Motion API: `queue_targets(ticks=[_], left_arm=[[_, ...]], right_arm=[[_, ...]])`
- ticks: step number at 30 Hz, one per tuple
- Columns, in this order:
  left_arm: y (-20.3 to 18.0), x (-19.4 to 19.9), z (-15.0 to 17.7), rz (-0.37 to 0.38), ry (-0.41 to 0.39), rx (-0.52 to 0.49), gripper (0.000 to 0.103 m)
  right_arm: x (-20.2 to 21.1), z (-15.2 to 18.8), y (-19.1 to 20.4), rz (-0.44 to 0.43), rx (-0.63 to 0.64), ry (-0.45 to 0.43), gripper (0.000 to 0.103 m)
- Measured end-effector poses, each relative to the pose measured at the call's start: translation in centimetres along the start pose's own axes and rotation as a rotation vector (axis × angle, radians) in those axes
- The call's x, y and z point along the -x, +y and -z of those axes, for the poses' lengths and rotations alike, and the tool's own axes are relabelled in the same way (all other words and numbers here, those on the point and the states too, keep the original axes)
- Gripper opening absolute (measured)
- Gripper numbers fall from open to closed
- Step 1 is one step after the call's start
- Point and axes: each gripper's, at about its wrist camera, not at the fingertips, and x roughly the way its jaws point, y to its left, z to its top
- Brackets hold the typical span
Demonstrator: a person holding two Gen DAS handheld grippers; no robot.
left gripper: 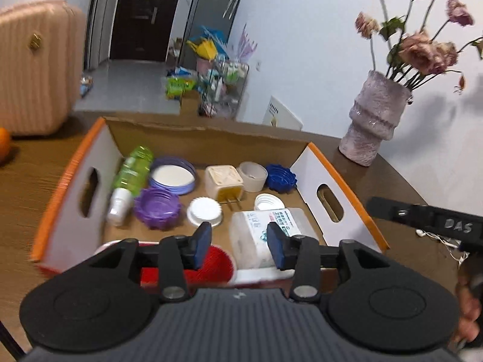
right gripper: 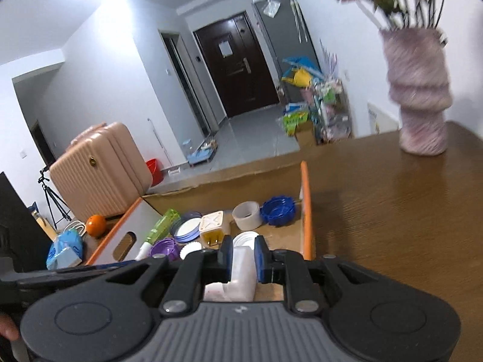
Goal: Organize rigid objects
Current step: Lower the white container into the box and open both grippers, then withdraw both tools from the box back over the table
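Nearest the lens, the left gripper [left gripper: 238,242] hangs over the near edge of the cardboard box [left gripper: 193,138] with its jaws spread and nothing between them; a red ribbed lid [left gripper: 217,264] and a translucent plastic case [left gripper: 265,232] with a printed label lie just below and beyond them. The right gripper [right gripper: 244,258] has its jaws pinching a whitish, translucent plastic piece [right gripper: 241,274] over the box's near right corner.

That piece looks light, stiff and smooth, so I judge it could slip or twist in a narrow pinch; a hold across its flat sides, as now, seems the safest. What exactly it is cannot be made out, since the gripper body cuts off its lower part.

Farther in, on the box floor, lie a white ridged cap [left gripper: 204,211], a purple scalloped lid [left gripper: 157,208] and a white threaded cap [left gripper: 268,202]. Beyond these come a green bottle [left gripper: 131,172] on its side against the left wall, a lilac-rimmed lid [left gripper: 172,175], a cream plug adapter [left gripper: 224,182], a white ring [left gripper: 252,176] and a blue scalloped lid [left gripper: 280,178]. All appear hard, light plastics; the lids are best taken across their rims, the bottle across its body.

On the worktop [right gripper: 392,211] right of the box stands a vase [left gripper: 372,120] of dried flowers, fragile by the look of it and near the right hand's path. Motion blur softens the labels.
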Motion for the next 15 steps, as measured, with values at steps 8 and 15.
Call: queue_targets(ticks=[8, 15], left_arm=[[-0.9, 10.8, 3.9, -0.113, -0.134, -0.148, 0.076], [-1.9, 18.9, 12.5, -0.192, -0.179, -0.235, 0.083]], right_arm=[[9.6, 2.4, 3.1, 0.072, 0.150, -0.059, 0.024], [16.9, 10.0, 8.0, 0.126, 0.314, -0.104, 0.067]])
